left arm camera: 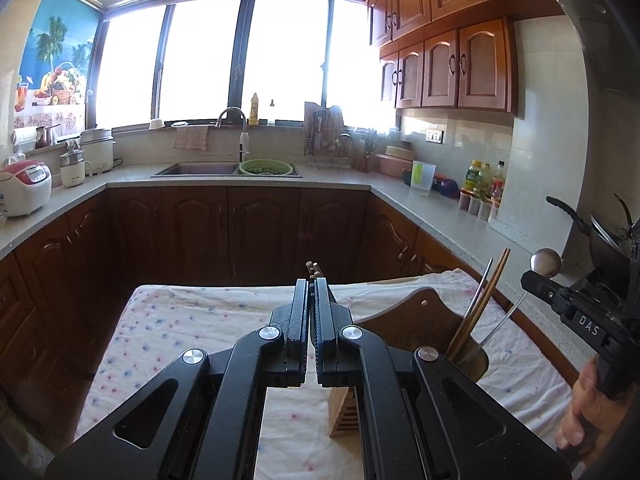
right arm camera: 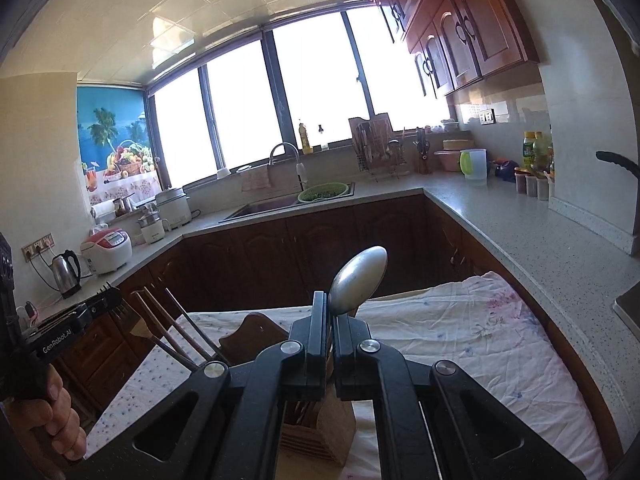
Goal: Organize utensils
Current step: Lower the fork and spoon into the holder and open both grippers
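On the left, the left hand-held gripper hovers over the cloth-covered tabletop with its jaws pressed together on what look like chopsticks; only their brown tips peek past the pads, so I cannot be sure how many it carries. Below and just to the right of it stands the wooden utensil holder, its slatted block showing under the jaws and its cup already holding upright chopsticks and a metal utensil that lean to the right. Further right, the right hand-held gripper is clamped on a metal spoon, gripped at the neck with the bowl pointing up and forward and the handle running down towards the holder. In the right wrist view the holder's compartments sit directly under the spoon, so the right hand seems nearer to a drop: the spoon's long axis is roughly in line with the opening. The left load lies more level and would probably need tipping upright first.
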The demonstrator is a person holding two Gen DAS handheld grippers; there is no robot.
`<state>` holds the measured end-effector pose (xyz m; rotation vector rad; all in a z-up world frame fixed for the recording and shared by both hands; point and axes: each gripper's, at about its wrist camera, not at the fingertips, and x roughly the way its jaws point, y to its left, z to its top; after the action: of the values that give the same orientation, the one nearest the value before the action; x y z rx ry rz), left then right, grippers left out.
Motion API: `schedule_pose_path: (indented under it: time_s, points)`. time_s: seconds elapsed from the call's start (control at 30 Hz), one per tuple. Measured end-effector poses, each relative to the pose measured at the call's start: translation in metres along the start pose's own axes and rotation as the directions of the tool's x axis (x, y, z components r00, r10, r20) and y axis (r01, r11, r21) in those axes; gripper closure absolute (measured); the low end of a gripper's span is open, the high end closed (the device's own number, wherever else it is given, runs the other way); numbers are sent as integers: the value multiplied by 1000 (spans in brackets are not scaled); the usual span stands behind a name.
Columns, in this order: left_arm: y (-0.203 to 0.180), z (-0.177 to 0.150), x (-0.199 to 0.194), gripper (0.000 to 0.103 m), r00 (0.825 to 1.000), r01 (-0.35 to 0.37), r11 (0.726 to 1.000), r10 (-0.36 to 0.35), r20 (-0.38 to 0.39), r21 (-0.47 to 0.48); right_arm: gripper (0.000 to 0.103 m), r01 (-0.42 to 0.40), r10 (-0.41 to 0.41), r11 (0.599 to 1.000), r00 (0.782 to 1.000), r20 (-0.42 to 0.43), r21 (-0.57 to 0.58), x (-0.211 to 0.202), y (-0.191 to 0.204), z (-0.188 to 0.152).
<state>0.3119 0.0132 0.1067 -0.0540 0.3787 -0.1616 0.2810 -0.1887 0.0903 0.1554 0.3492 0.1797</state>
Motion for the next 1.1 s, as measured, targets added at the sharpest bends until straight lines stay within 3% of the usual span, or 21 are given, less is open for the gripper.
schedule_pose_path:
  time_s: [0.33, 0.63, 1.0, 1.1]
  points:
    - [-16, -26, 25, 101, 995, 53, 997, -48, -87, 60, 101, -29, 29, 1000, 994, -102, 1, 30, 3, -29]
    - [-33, -34, 31, 101, 991, 91, 989, -79, -111, 114, 101, -45, 48, 999, 988, -147, 24, 39, -2, -40]
    - [-30, -34, 32, 99, 988, 100, 991, -88, -130, 89, 100, -53, 60, 997, 985, -161, 52, 43, -6, -41]
    - [-26, -34, 30, 99, 984, 115, 992, -105, -142, 60, 96, -58, 69, 996, 985, -160, 71, 41, -10, -39]
